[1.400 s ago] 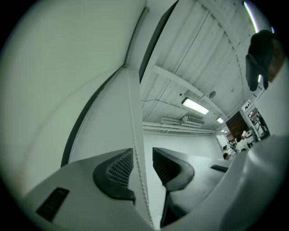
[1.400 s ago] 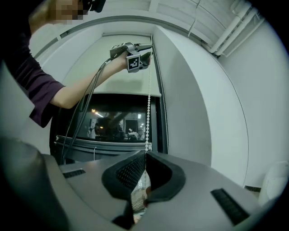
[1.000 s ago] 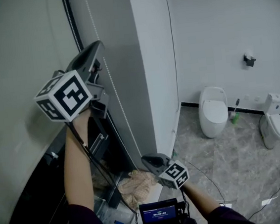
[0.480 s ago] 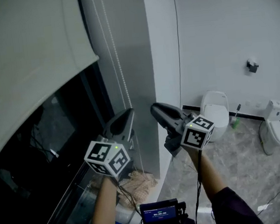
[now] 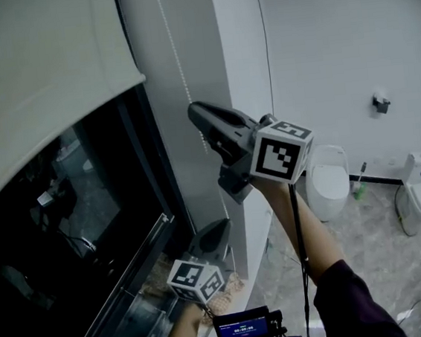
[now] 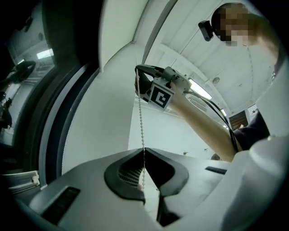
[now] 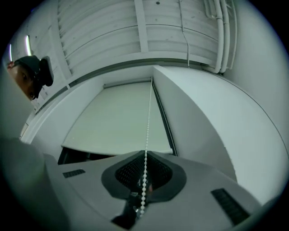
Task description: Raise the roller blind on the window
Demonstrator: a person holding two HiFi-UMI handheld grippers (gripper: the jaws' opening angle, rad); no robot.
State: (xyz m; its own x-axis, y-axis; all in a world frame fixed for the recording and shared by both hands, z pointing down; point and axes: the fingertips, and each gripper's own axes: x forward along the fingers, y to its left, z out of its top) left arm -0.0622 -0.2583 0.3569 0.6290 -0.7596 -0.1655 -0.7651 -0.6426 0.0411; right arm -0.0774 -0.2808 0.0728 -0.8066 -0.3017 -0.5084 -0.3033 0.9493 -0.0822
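Observation:
The pale roller blind [image 5: 30,86] hangs over the window, and dark glass [image 5: 61,239] shows below its bottom edge. A white bead chain [image 5: 175,55] runs down the window's right side. My right gripper [image 5: 193,112] is raised high against the chain. In the right gripper view its jaw tips [image 7: 145,153] meet around the chain [image 7: 148,122], below the blind [image 7: 117,122]. My left gripper [image 5: 220,226] is low near the sill. It is shut [image 6: 143,150] on the same chain [image 6: 141,117], which rises from it to the right gripper [image 6: 137,74].
A white wall corner [image 5: 243,86] stands just right of the chain. Two toilets [image 5: 328,181] [image 5: 416,198] and a brush [image 5: 358,186] stand on the marble floor at the right. A small screen [image 5: 242,327] sits at the bottom edge.
The left gripper has dropped from high on the chain to near the sill. The right gripper has risen from low to high. The blind's bottom edge has gone up, baring more glass.

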